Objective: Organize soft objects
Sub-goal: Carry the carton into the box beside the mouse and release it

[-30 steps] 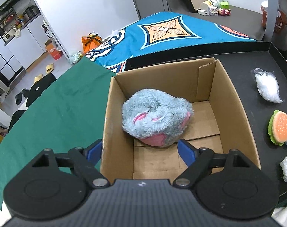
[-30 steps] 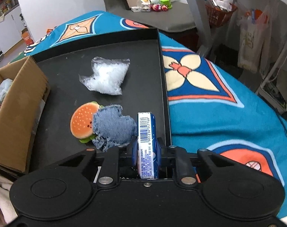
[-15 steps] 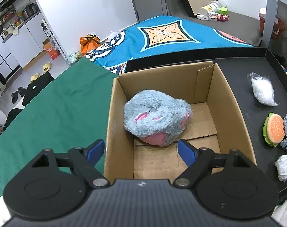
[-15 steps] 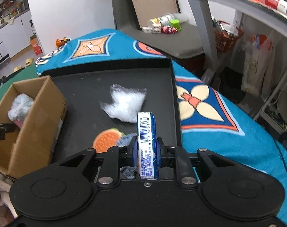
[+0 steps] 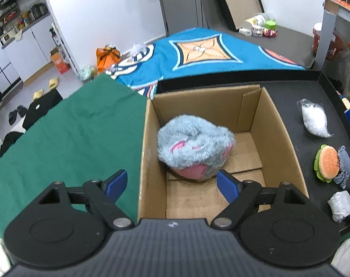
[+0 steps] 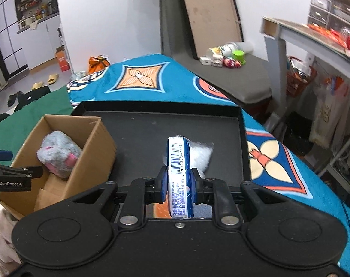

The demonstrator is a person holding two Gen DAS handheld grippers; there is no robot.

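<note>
The right gripper (image 6: 179, 185) pinches a blue tissue pack (image 6: 178, 177) upright in its jaws above the black tray (image 6: 242, 136). The left gripper (image 5: 171, 184), jaws spread and empty, hovers over the cardboard box (image 5: 279, 138). Inside lies a grey-and-pink plush toy (image 5: 194, 147); a burger toy (image 5: 326, 164) rests on the tray beyond.

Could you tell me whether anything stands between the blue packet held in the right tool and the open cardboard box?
Nothing visible does. The blue packet is clamped in the right tool, and only bare black tray lies between it and the cardboard box, whose top is open.
</note>
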